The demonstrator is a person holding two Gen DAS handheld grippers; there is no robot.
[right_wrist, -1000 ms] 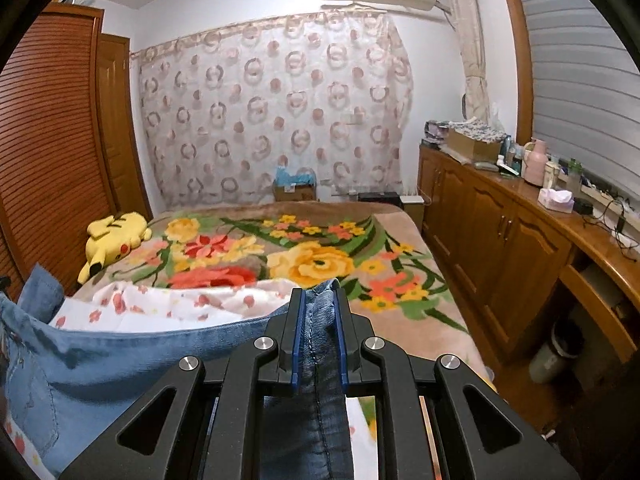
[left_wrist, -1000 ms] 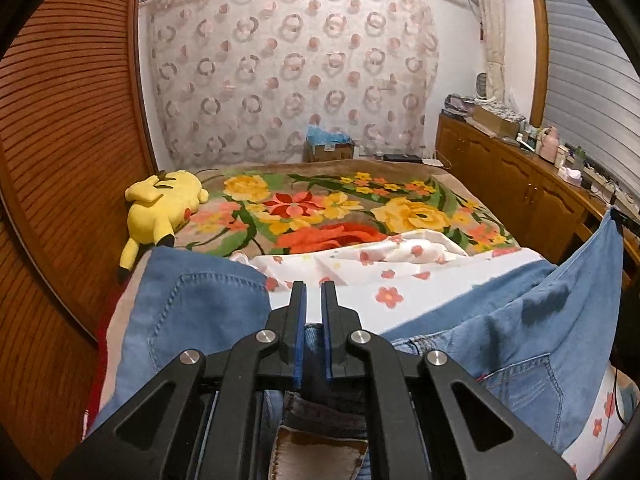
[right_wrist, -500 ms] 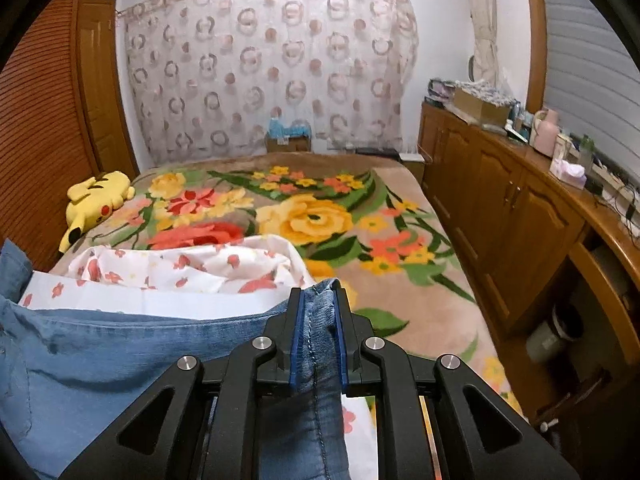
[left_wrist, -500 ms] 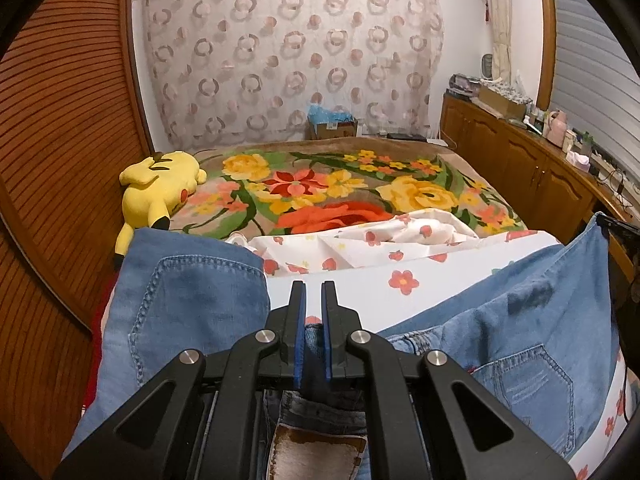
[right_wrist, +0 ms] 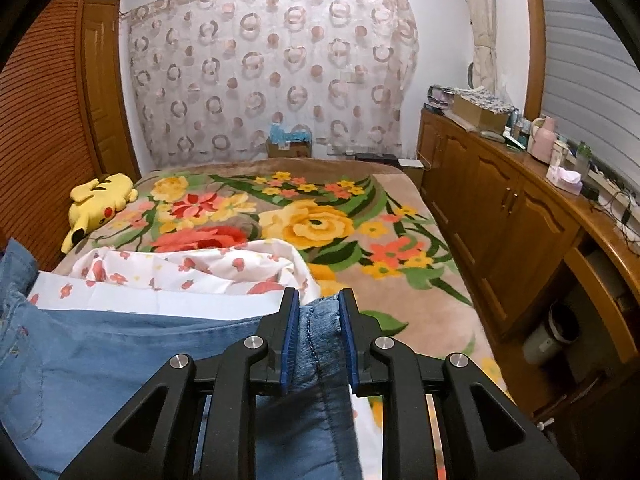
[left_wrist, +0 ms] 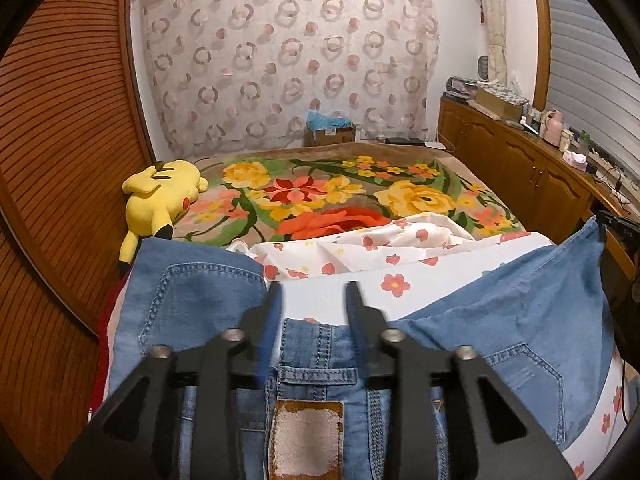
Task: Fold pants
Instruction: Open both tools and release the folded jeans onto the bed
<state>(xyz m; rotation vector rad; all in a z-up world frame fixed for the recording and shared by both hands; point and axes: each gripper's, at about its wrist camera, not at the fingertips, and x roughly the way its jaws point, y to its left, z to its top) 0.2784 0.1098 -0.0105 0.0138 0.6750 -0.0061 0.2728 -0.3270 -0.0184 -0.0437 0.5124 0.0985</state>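
Note:
Blue denim jeans [left_wrist: 208,292] lie folded across a white flowered sheet [left_wrist: 400,264] at the near end of the bed. In the left wrist view my left gripper [left_wrist: 314,292] is open above the waistband with its leather patch [left_wrist: 306,436]; the denim lies between and below the fingers, not pinched. In the right wrist view my right gripper [right_wrist: 318,300] has its jaws parted, with the bunched edge of the jeans [right_wrist: 318,344] still standing between the blue pads [right_wrist: 289,344]. The rest of the denim [right_wrist: 100,356] spreads to the left.
A floral blanket [right_wrist: 320,220] covers the bed. A yellow plush toy [left_wrist: 160,200] lies at the left edge beside the slatted wooden wall [left_wrist: 60,160]. Wooden cabinets [right_wrist: 500,216] with clutter on top run along the right. A bin [right_wrist: 552,336] stands on the floor.
Both grippers were clamped on the denim and have opened. The left jaws spread wide and the waistband has dropped flat; the right jaws have parted slightly around the edge.

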